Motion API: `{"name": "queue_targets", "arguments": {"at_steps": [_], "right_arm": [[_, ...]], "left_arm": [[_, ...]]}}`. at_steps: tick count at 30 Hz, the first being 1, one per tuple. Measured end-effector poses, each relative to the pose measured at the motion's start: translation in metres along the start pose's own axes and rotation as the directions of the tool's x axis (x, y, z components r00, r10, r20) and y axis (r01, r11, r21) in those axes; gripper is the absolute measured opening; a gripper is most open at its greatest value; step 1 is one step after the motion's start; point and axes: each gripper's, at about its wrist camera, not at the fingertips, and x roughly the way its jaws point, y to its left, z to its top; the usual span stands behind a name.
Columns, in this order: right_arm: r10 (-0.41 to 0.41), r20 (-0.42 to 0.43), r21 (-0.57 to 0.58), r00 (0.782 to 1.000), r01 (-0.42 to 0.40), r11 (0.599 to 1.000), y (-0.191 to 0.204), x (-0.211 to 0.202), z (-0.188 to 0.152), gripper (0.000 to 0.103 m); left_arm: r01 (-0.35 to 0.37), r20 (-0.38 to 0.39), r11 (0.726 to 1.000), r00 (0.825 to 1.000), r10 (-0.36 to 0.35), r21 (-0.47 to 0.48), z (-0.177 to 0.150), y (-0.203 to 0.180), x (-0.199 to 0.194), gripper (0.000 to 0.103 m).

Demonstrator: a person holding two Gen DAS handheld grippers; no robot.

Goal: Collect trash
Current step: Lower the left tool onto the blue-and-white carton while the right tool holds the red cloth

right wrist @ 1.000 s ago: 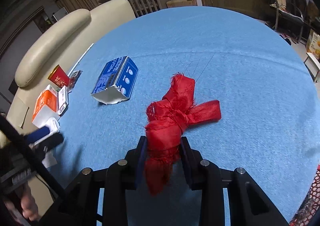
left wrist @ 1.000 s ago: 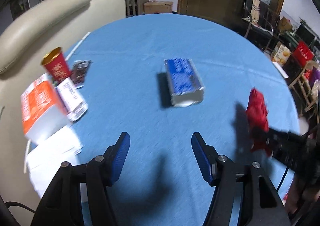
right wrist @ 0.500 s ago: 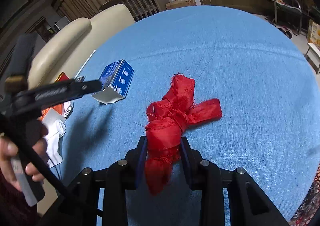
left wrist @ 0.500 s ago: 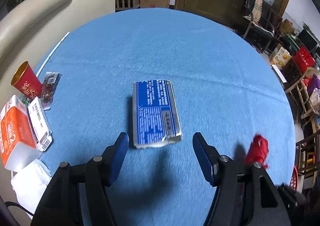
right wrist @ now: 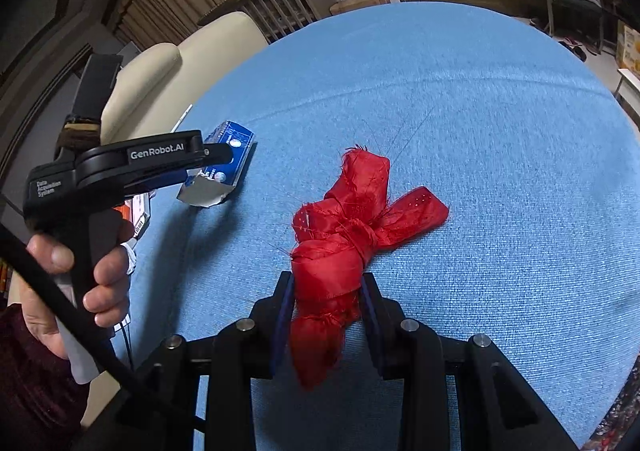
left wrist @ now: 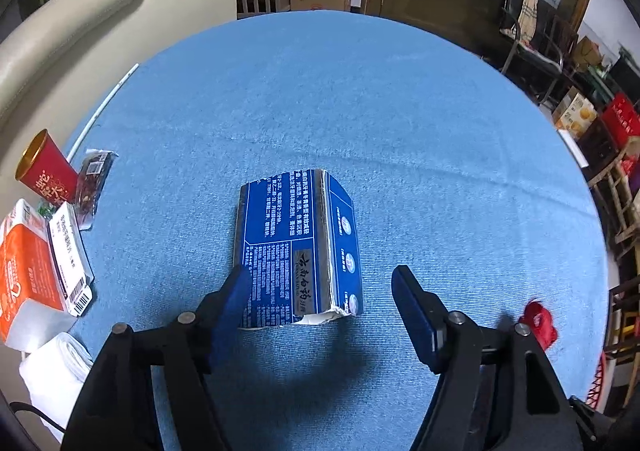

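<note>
Left gripper [left wrist: 320, 291] astride blue carton [left wrist: 298, 251]

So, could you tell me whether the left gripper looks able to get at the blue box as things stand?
Probably yes. The left gripper is open and has just been widening, with the blue box lying between its fingers on the blue tablecloth; nothing sits on or against the box.

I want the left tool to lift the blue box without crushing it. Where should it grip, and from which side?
Probably across the two long sides of the blue box, coming from above at its near, torn end. It lies flat on the blue table, lengthwise between the open left tool, whose jaws have just been opening.
</note>
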Motion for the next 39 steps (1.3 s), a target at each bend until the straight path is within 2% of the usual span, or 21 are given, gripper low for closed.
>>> {"name": "queue_targets", "arguments": {"at_steps": [5,12,17,26,29,30,39], "right_arm": [[0.001,-0.001,0.001,1.000,-0.001,1.000,0.000,0.005,0.000,0.035],[-0.003,-0.004,0.005,1.000,0.003,1.000,0.001,0.008,0.001,0.035],[-0.004,-0.005,0.008,1.000,0.004,1.000,0.001,0.008,0.000,0.035],[-0.003,-0.007,0.010,1.000,0.003,1.000,0.000,0.008,0.001,0.035],[-0.004,-0.008,0.010,1.000,0.004,1.000,-0.001,0.008,0.001,0.035],[-0.005,-0.008,0.008,1.000,0.005,1.000,-0.001,0.008,0.001,0.035],[-0.005,-0.009,0.008,1.000,0.005,1.000,0.000,0.008,0.001,0.035]], "left_arm": [[-0.005,0.002,1.000,1.000,0.005,-0.005,-0.005,0.011,-0.005,0.073],[0.007,0.001,1.000,1.000,-0.007,0.007,-0.008,0.003,-0.005,0.073],[0.011,-0.027,0.999,1.000,-0.012,-0.031,0.000,0.009,0.011,0.073],[0.025,-0.020,0.997,0.999,-0.027,-0.072,0.005,0.019,0.017,0.073],[0.028,-0.024,0.997,0.999,-0.030,-0.066,0.006,0.018,0.020,0.067],[0.029,-0.026,0.998,0.999,-0.031,-0.064,0.005,0.017,0.021,0.060],[0.004,-0.010,1.000,1.000,-0.004,-0.026,-0.001,0.009,0.018,0.058]]}}
